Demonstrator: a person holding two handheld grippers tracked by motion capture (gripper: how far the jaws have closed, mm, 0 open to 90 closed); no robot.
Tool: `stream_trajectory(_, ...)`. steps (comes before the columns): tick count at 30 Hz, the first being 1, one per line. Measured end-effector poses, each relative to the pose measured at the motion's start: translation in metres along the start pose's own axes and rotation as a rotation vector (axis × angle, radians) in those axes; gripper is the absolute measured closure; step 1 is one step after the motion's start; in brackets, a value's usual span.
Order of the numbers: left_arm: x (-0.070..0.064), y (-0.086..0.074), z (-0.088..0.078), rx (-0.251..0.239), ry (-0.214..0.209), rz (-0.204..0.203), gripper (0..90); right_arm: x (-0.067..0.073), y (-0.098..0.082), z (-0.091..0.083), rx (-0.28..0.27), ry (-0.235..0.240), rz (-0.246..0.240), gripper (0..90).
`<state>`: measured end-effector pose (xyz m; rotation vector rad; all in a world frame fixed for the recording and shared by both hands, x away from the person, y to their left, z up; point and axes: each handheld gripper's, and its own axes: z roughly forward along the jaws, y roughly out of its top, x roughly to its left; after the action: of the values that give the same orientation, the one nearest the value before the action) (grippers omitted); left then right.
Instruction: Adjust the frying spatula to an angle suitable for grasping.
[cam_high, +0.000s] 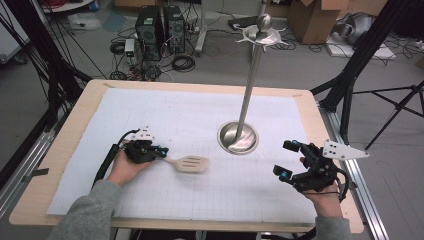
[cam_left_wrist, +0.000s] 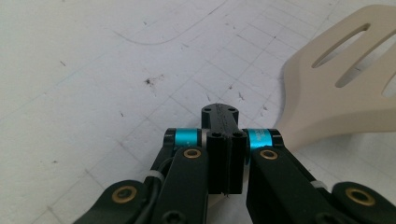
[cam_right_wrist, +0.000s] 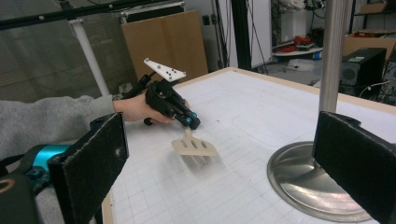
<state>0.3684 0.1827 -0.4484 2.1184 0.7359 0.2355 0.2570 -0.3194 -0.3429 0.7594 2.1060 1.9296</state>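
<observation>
L tongs (cam_high: 162, 150) clamped on spatula (cam_high: 190, 163) handle, handle hidden; R tongs (cam_high: 287, 160) apart.

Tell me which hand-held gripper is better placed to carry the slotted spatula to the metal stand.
Left. The left hand-held gripper is already shut on the spatula handle, blade lifted off the mat. The right hand-held gripper is open and empty beside the stand.

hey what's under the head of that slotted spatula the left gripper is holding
Only the white gridded mat, visible through the slots of the spatula in the left gripper view. The left gripper is shut on its handle, holding the head up: its shadow lies on the mat. The mat directly beneath the solid parts is covered.
</observation>
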Motion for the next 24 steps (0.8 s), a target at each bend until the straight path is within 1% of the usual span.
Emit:
stream_trajectory(1,-0.0006,0.0,0.0,0.0,-0.002,-0.006,90.0,0.0001,0.0,0.0,0.002,0.002,0.002,2.6)
stream_trajectory(5,-0.0006,0.0002,-0.0013,0.009,-0.008,-0.009,90.0,-0.0006,0.0001,0.0008,0.0,0.003,0.0,2.5)
stream_trajectory(6,-0.0016,0.0003,-0.0016,0.011,-0.002,-0.011,90.0,-0.0005,0.0,0.0014,-0.001,0.004,0.002,2.6)
stream_trajectory(9,-0.0026,0.0003,-0.0032,0.013,-0.003,-0.01,90.0,-0.0008,0.0,0.0029,0.006,0.007,0.0,2.5)
stream_trajectory(11,-0.0023,-0.0005,-0.0048,0.009,-0.015,-0.016,90.0,-0.001,0.0001,0.0039,0.005,0.009,0.001,2.5)
stream_trajectory(12,-0.0023,-0.0005,-0.0048,0.009,-0.015,-0.016,90.0,-0.0011,0.0003,0.0045,0.003,0.012,0.001,2.5)
stream_trajectory(14,-0.0032,-0.0008,-0.0064,0.011,-0.02,-0.003,90.0,-0.0012,0.0003,0.0054,0.007,0.012,0.003,2.6)
stream_trajectory(17,-0.0027,-0.0016,-0.0066,0.008,-0.024,-0.008,90.0,-0.0019,0.0003,0.0064,0.006,0.015,-0.003,2.6)
stream_trajectory(22,-0.004,-0.0026,-0.0076,0.007,-0.033,-0.002,90.0,-0.0018,0.0005,0.0061,0.004,0.015,0.006,2.5)
stream_trajectory(24,-0.0038,-0.0045,-0.0087,0.001,-0.05,0.0,90.0,-0.0024,0.0004,0.0063,0.005,0.014,0.005,2.5)
